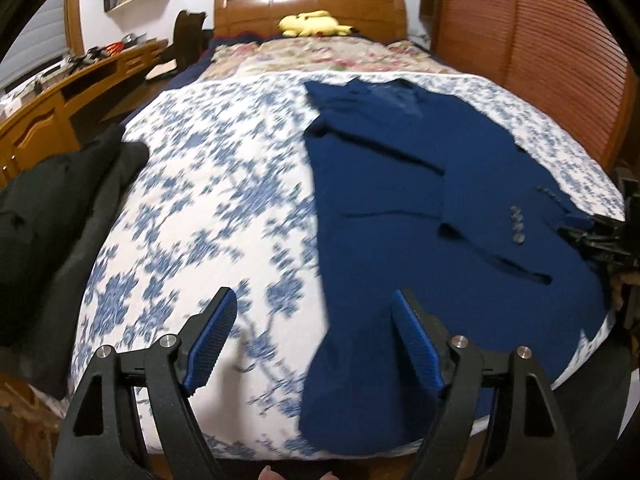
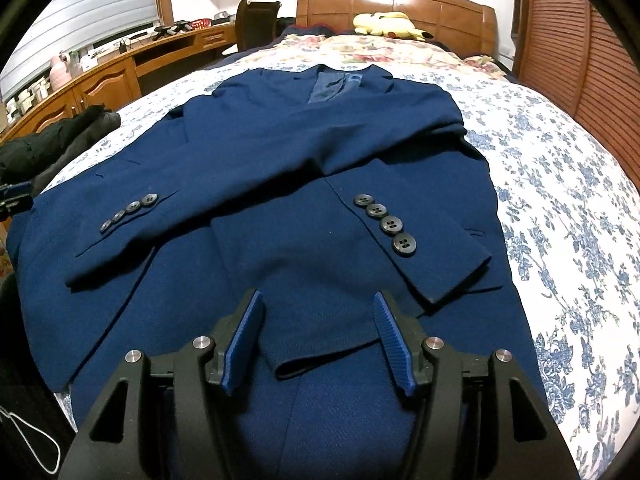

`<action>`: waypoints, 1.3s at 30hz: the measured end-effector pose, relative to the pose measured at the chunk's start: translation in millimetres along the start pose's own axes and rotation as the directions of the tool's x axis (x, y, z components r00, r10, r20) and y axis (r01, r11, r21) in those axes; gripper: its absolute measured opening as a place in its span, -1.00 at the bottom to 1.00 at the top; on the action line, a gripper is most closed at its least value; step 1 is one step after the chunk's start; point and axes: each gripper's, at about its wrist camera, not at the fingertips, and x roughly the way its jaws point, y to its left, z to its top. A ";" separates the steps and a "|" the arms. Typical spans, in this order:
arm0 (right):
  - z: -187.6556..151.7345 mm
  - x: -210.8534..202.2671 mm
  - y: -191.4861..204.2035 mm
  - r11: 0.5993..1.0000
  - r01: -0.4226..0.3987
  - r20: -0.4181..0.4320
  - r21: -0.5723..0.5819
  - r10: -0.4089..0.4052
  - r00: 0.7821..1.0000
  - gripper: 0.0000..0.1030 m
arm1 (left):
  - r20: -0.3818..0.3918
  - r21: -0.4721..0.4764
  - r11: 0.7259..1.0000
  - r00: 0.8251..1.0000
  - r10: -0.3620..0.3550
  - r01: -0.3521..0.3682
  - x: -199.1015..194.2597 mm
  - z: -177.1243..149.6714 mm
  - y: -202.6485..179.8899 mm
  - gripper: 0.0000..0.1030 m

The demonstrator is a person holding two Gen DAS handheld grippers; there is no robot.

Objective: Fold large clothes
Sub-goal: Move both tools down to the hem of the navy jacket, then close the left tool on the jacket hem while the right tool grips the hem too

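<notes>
One navy jacket point(image 2: 304, 168) flat on bed point(image 2: 560, 200)

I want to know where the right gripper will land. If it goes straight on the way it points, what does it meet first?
Most likely the blue jacket: the right gripper, jaws open and empty, points down at the hem below the crossed sleeves. Exact depth is unclear, but nothing lies between.

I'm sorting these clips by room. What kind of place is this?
Most likely a home bedroom: a bed with a wooden headboard and floral bedspread, a yellow plush toy at its head, and a wooden desk alongside.
</notes>
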 end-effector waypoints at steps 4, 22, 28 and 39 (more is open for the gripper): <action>0.7 -0.5 0.5 1.000 0.003 0.001 -0.002 -0.003 1.000 0.16 | -0.064 0.000 0.999 0.997 0.039 -0.039 16.6 -7.4 10.9 0.65; -10.2 -60.9 -35.0 0.994 0.105 -0.055 0.003 -0.105 0.993 0.25 | -0.012 -0.023 0.995 0.995 -0.101 0.101 -5.1 -12.4 16.0 0.38; -30.2 -78.1 -63.4 0.987 0.157 -0.096 0.035 -0.153 0.984 0.25 | -0.005 0.006 0.992 0.992 -0.128 0.128 -14.7 -16.5 4.0 -0.21; -40.1 -84.4 -63.0 0.992 0.126 -0.127 0.028 -0.121 0.985 0.24 | -0.032 0.021 0.994 0.994 -0.103 0.104 -8.2 -28.1 1.6 -0.30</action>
